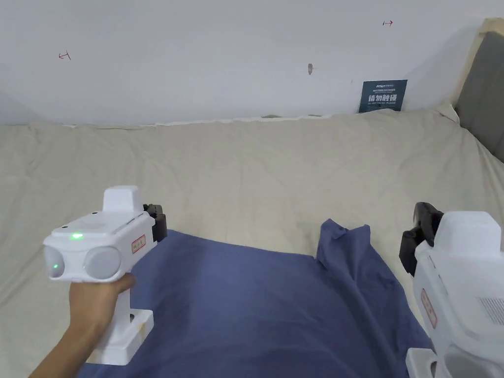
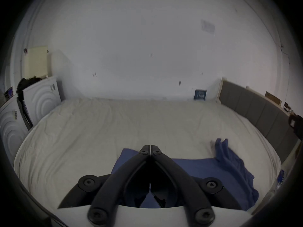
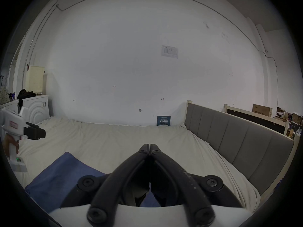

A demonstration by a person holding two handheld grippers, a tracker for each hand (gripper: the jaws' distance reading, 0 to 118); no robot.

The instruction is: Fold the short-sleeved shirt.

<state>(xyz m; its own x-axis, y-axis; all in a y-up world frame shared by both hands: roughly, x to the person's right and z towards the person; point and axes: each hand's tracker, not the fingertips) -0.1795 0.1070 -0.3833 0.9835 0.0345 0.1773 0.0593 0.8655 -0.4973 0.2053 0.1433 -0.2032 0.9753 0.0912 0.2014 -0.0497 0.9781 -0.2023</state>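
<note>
Head view: a blue short-sleeved shirt point(image 1: 256, 305) lies spread on the near part of a bed covered by a cream sheet point(image 1: 246, 167), with one part bunched and raised at its far right corner. The left gripper point(image 1: 156, 222), held in a hand point(image 1: 96, 300), hangs over the shirt's far left corner; the right gripper point(image 1: 418, 236) sits just off the shirt's right edge. From this angle I cannot tell how either pair of jaws stands. A small dark sign point(image 1: 383, 96) leans against the white wall point(image 1: 221, 59) at the back of the bed, and a grey headboard point(image 1: 485, 93) rises on the right.

Left gripper view: the left gripper point(image 2: 150, 146) has its jaws pressed tip to tip with nothing between them, above the shirt point(image 2: 205, 166), which stretches away to the right toward the bunched part. White furniture point(image 2: 41, 99) stands beyond the bed on the left.

Right gripper view: the right gripper point(image 3: 149, 145) is likewise closed on nothing, tips meeting over the bare sheet point(image 3: 114, 140). The shirt point(image 3: 65, 173) lies low and to the left, and the other gripper point(image 3: 36, 133) hovers at the far left, clear of the cloth.
</note>
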